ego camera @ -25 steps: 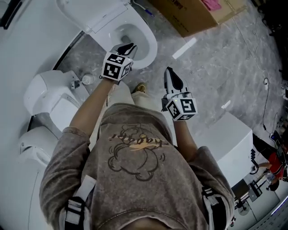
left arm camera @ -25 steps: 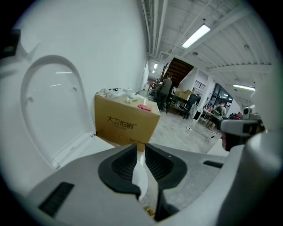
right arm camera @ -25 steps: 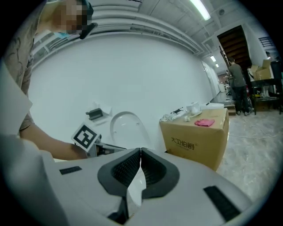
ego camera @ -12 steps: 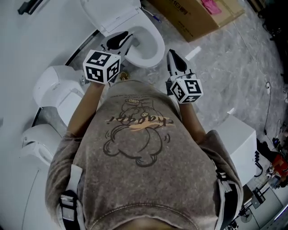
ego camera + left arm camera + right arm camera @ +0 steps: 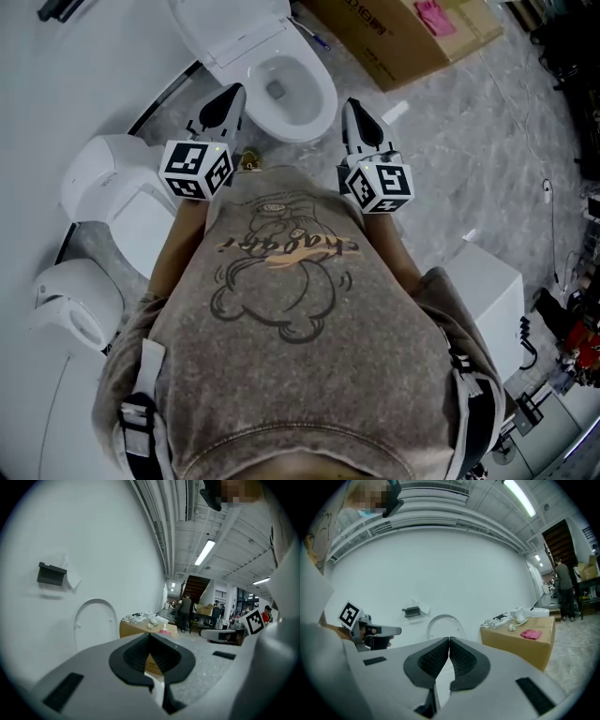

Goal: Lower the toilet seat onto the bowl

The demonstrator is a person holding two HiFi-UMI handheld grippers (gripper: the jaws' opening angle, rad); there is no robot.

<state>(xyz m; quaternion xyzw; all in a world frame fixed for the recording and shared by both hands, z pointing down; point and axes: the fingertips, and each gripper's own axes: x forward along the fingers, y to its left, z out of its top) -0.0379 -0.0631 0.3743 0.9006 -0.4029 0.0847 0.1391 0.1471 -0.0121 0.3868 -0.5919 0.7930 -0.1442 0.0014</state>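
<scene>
The white toilet (image 5: pixel 317 94) stands at the top of the head view. Its seat looks flat on the bowl, and the lid (image 5: pixel 230 33) stands up against the wall. My left gripper (image 5: pixel 228 97) hovers left of the bowl, apart from it. Its jaws have just been closing and are shut with nothing between them. My right gripper (image 5: pixel 351 111) hangs right of the bowl, also shut and empty. The left gripper view shows the upright lid (image 5: pixel 93 620) beyond the shut jaws. In the right gripper view the lid (image 5: pixel 443 623) and the left gripper (image 5: pixel 389 631) lie ahead.
A cardboard box (image 5: pixel 403 33) with a pink cloth sits right of the toilet. Two more white toilets (image 5: pixel 122 202) (image 5: pixel 75 300) line the wall at left. A white block (image 5: pixel 483 300) stands at right. People (image 5: pixel 186 613) stand far off in the hall.
My left gripper has lifted off the bowl's front rim and drawn back to its left, its jaws closing. The right gripper has risen a little beside the bowl.
</scene>
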